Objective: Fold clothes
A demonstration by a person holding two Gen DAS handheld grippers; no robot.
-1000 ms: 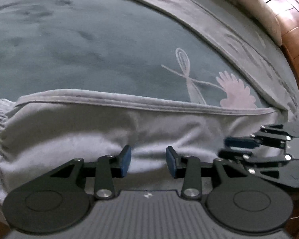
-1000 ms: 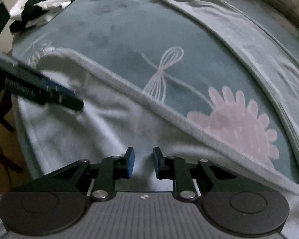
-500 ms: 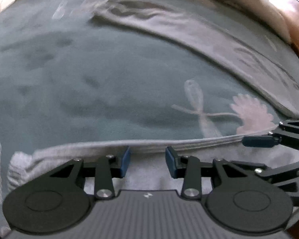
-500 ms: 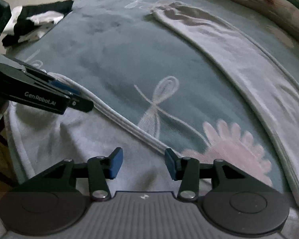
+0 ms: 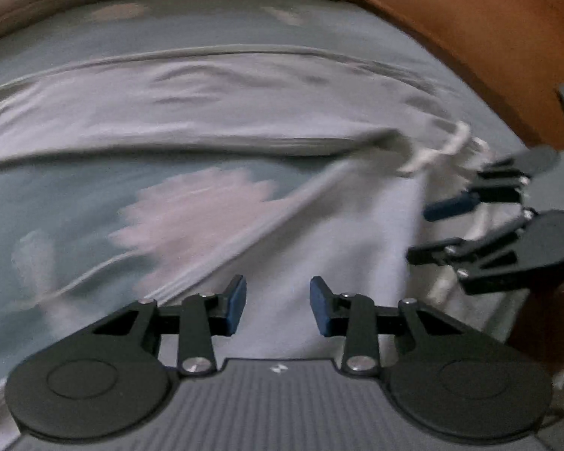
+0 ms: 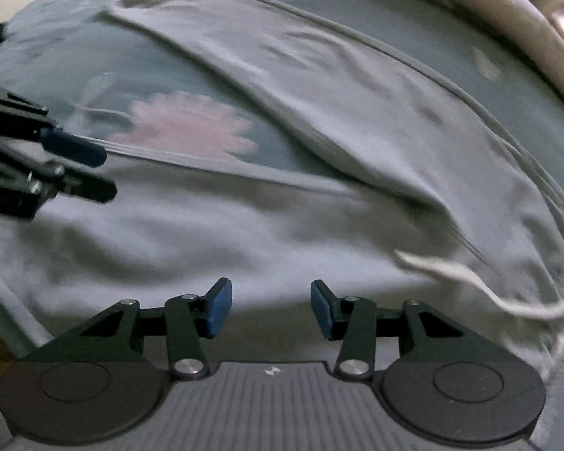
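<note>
Nearest in the left wrist view, the left gripper [image 5: 278, 308] points steeply down over a pale grey soft-knit pair of trousers [image 5: 342, 248] spread on a bed. Its blue pads stand apart and are closing slightly, with cloth beneath them but nothing pinched between them. In the right wrist view, the right gripper [image 6: 270, 308] also hangs over the grey cloth, its jaws apart and holding nothing.

The step in hand appears to be picking a new hold near the waist, where a white drawstring cord [image 6: 481, 289] lies loose at the right. To do it well, each gripper should probably bite a seam or the waistband edge, taking every layer at once, so the cloth lifts evenly and does not slide.

Beyond the grippers, the two trouser legs part in a V. Between them shows the grey-blue bedspread [image 5: 75, 195], with a pink flower print [image 5: 199, 210] on it. The far leg [image 6: 357, 94] runs away from the waist, and its outer seam is a clear edge.

Farther still, bare bedspread gives open room to carry one leg over the other. At the far right of the left wrist view rises a brown wooden bed frame [image 5: 470, 37], close to the waist, so moves that way look cramped.
</note>
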